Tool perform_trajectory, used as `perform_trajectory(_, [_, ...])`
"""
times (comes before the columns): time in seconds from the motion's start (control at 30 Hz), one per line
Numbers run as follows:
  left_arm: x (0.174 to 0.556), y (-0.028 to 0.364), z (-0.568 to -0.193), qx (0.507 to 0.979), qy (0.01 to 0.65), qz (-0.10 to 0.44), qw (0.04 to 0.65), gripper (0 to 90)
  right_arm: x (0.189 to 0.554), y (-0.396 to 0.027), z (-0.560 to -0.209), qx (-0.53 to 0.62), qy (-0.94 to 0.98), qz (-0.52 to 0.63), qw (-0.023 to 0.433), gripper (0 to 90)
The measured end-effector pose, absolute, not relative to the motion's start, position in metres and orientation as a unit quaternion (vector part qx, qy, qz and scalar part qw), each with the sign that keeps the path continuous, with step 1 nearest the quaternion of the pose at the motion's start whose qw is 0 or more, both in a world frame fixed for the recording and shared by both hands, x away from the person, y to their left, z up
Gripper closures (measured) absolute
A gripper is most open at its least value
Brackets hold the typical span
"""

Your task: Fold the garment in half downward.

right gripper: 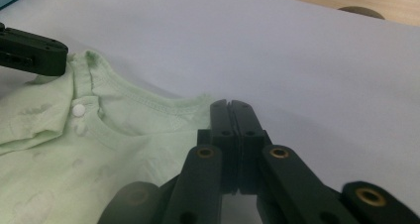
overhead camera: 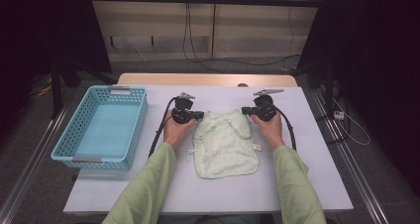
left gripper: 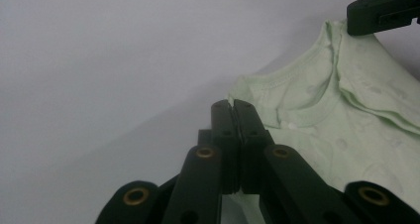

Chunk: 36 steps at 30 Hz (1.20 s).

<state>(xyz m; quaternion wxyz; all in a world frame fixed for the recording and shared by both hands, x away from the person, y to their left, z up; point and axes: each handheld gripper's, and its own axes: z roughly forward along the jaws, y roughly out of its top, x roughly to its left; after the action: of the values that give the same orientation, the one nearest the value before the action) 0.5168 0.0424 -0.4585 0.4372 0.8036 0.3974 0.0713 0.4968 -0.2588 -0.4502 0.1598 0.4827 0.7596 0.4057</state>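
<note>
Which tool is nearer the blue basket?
Left. The left tool grips the garment's near shoulder, beside the basket; the right tool grips the far shoulder.

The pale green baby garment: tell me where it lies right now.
In the high view the pale green baby garment lies flat at the middle of the white table, right of the blue plastic basket, its top corners pinched by the left gripper and right gripper.
</note>
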Motion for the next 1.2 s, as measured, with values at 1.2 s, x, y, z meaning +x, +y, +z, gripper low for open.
perform_trajectory(1.2, [0.540,0.034,-0.428,0.784,0.371,0.095,0.488,89.4,0.505,-0.276,-0.428,0.499,0.720,0.442,0.192,90.0])
